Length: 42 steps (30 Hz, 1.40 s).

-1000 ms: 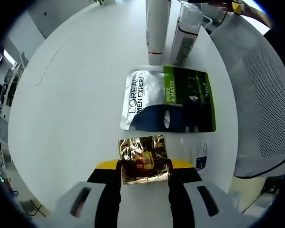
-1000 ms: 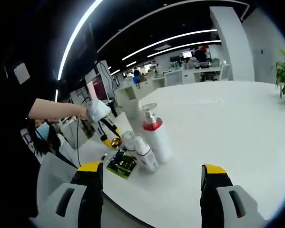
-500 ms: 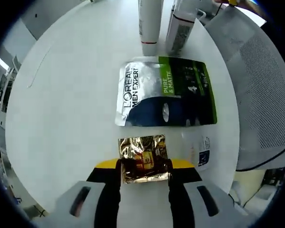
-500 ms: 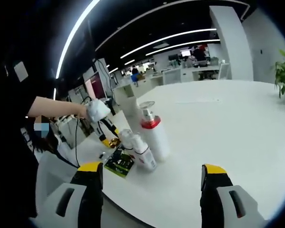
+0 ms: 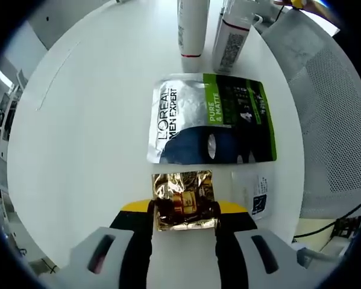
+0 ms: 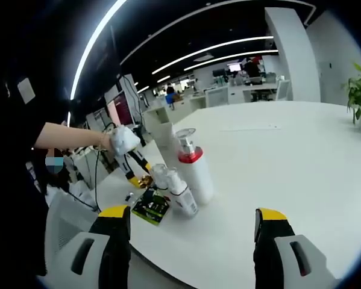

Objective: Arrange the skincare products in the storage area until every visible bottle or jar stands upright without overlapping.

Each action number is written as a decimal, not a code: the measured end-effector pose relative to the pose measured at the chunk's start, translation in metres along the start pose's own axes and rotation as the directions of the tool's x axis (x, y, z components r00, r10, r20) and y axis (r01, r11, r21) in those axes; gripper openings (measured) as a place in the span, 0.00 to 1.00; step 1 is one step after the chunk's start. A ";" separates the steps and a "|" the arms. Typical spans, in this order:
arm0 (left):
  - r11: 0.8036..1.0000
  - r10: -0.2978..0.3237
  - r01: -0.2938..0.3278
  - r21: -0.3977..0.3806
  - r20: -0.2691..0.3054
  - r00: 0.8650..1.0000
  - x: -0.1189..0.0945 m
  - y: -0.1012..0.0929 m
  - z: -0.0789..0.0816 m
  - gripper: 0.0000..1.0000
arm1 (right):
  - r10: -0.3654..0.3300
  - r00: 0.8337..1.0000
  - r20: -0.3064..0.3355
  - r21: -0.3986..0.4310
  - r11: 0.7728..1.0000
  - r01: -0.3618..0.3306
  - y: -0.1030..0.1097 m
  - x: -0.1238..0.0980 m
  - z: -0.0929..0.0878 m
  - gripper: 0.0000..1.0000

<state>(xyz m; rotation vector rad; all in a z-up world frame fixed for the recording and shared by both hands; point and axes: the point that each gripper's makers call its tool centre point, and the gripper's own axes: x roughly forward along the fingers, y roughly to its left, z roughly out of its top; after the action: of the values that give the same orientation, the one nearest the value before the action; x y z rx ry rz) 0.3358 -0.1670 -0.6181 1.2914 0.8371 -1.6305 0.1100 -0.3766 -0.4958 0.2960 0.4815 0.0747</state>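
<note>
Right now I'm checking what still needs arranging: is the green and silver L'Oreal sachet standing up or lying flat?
Lying flat: the sachet shows its whole printed face on the white table, beyond the gold packet.

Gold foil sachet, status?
Left gripper shut on gold foil sachet. Right gripper open, clear. Two white bottles upright behind flat green-and-silver pouch.

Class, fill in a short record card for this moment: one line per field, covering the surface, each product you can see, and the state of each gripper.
Surface: round white table
Left gripper: shut on gold foil sachet
Right gripper: open, holding nothing
Flat items: L'Oreal Men Expert pouch, lying label up; small white sachet beside it
Upright items: tall white bottle with red collar; smaller white bottle next to it
Background: mesh chair at the table edge
</note>
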 end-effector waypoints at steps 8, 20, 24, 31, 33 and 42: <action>1.000 0.027 -0.027 -0.017 0.009 1.000 -0.004 0.006 -0.004 0.43 | 0.011 1.000 -0.012 -0.005 1.000 -0.011 0.002 0.002 -0.002 0.87; 0.883 0.213 -0.018 -0.469 0.366 0.906 -0.059 0.008 0.030 0.56 | 0.031 0.999 -0.024 -0.036 0.999 -0.032 0.007 0.005 -0.005 0.90; 0.796 0.326 -0.013 -0.605 0.410 0.852 -0.086 0.004 0.027 0.66 | 0.043 0.999 -0.024 -0.042 0.998 -0.044 0.009 0.005 -0.005 0.90; 0.616 0.538 -0.042 -0.786 0.381 0.752 -0.123 -0.008 0.005 0.84 | 0.063 0.997 -0.044 -0.079 0.995 -0.066 0.015 0.006 -0.011 0.90; 0.549 0.602 -0.039 -0.835 0.363 0.711 -0.135 -0.016 -0.002 0.88 | 0.069 0.997 -0.041 -0.084 0.994 -0.072 0.016 0.005 -0.011 0.90; 0.339 0.821 -0.086 -0.937 0.250 0.513 -0.178 -0.045 -0.009 0.99 | 0.069 0.997 -0.018 -0.087 0.994 -0.070 0.016 0.003 -0.008 0.89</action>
<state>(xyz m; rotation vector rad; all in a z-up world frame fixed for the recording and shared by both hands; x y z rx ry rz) 0.3132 -0.1020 -0.4481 0.0446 0.4785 -0.7737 0.1085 -0.3584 -0.4989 0.2266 0.4813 0.1650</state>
